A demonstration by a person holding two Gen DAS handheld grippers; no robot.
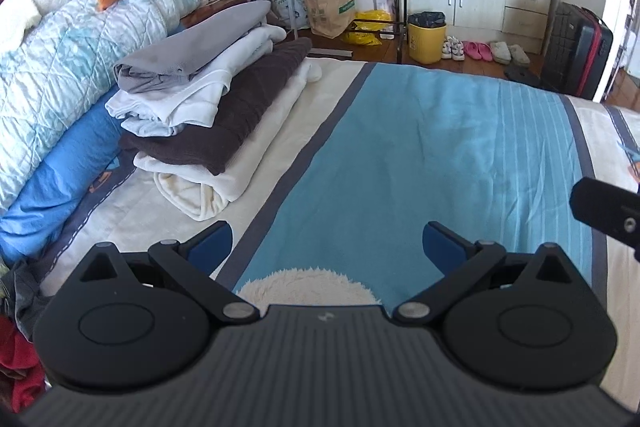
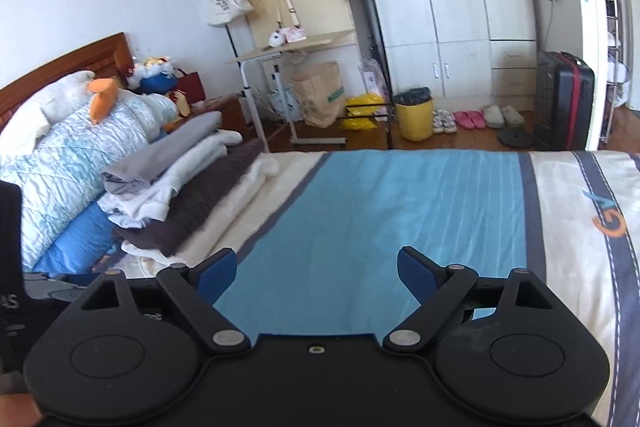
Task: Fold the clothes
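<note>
A stack of folded clothes (image 1: 208,95) lies on the left of the bed: grey on top, white, dark brown, cream at the bottom. The right wrist view shows the same stack (image 2: 180,187) at its left. My left gripper (image 1: 326,243) hangs open over the blue stripe of the bed sheet (image 1: 420,155), nothing between its blue pads. A cream fluffy garment (image 1: 308,287) peeks out just under it, near the body. My right gripper (image 2: 316,269) is open over the bed sheet (image 2: 400,211), empty. Part of the right gripper (image 1: 604,211) shows at the left view's right edge.
A rolled quilt (image 1: 72,51), blue pillow (image 1: 56,187) and plush toys lie along the headboard. Loose red and dark clothes (image 1: 18,347) sit at the lower left. Beyond the bed: a side table (image 2: 296,45), paper bag, yellow bin (image 2: 414,115), shoes, suitcase (image 2: 564,99), wardrobe.
</note>
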